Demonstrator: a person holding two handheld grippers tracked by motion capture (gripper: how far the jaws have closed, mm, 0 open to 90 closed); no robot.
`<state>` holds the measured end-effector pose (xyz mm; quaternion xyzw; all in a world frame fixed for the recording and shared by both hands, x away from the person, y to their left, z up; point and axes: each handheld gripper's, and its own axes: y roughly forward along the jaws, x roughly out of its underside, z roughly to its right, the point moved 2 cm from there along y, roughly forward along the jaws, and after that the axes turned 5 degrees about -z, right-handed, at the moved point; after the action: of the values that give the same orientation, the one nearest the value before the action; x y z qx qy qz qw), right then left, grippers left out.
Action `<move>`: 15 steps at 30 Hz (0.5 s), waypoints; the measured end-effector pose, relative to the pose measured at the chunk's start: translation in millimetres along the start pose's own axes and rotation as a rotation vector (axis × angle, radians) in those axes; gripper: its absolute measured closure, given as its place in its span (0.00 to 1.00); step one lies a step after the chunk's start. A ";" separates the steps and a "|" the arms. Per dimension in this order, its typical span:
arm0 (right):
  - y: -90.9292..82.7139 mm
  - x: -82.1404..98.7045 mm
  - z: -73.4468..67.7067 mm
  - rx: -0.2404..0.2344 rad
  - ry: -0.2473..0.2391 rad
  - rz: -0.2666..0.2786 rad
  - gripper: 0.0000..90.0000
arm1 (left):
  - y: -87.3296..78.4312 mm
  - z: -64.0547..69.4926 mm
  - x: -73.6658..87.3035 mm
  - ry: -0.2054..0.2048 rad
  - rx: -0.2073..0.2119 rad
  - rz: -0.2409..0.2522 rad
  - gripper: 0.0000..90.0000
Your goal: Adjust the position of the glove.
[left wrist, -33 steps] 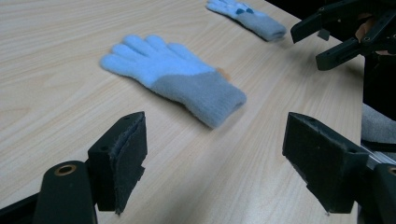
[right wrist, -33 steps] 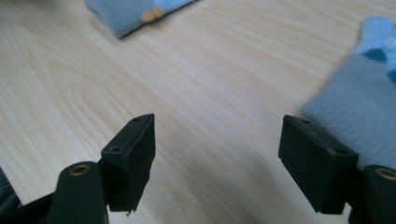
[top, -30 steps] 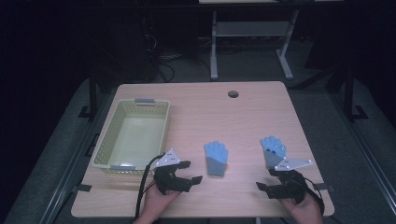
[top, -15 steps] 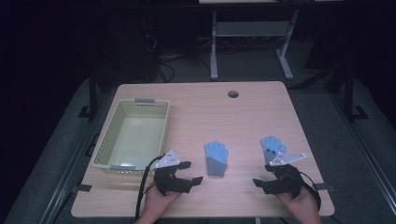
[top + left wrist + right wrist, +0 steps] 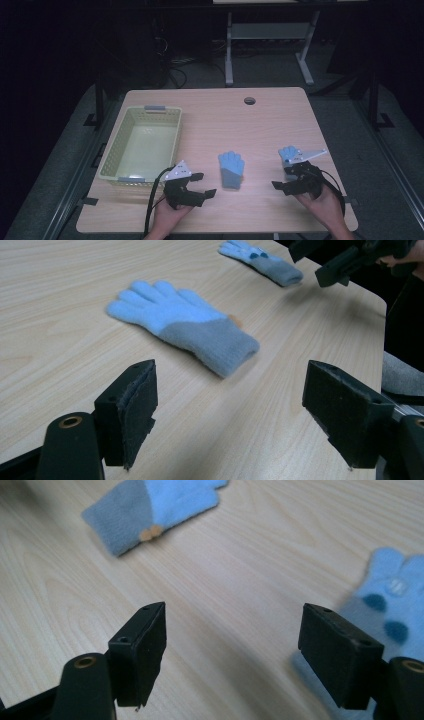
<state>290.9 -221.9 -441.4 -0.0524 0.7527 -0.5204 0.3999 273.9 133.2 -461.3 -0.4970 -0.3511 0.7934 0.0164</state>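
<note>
1. table (image 5: 210, 112): pale wood grain, unchanged; ribbed plastic basket (image 5: 142, 145) sits empty at left.
2. right gripper (image 5: 289, 186) has crept left since a second ago, jaws wide, empty, closing in on the dotted knit glove (image 5: 288, 156).
3. left gripper (image 5: 200, 192) steady, jaws wide, empty; plain blue glove (image 5: 231, 169) lies flat between them.

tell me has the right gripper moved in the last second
Yes, slightly. The right gripper has edged up the table toward the right glove, its grey plate now overlapping the glove's cuff; that glove lies where it was.
</note>
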 end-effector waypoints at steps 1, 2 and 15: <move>-0.5 -2.3 1.3 0.002 -0.007 -0.003 0.30 | -0.1 0.1 -0.3 0.002 0.001 0.001 0.24; -1.4 -4.6 2.5 0.005 -0.013 -0.006 0.29 | -0.1 0.1 -0.7 0.009 0.000 0.003 0.24; -8.8 -26.0 20.7 -0.015 0.003 -0.031 0.30 | 1.6 0.1 -1.1 0.008 0.005 0.008 0.24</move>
<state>319.1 -228.3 -422.7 -0.0663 0.7563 -0.5209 0.3902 275.0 131.6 -461.3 -0.5017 -0.3468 0.7923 0.0159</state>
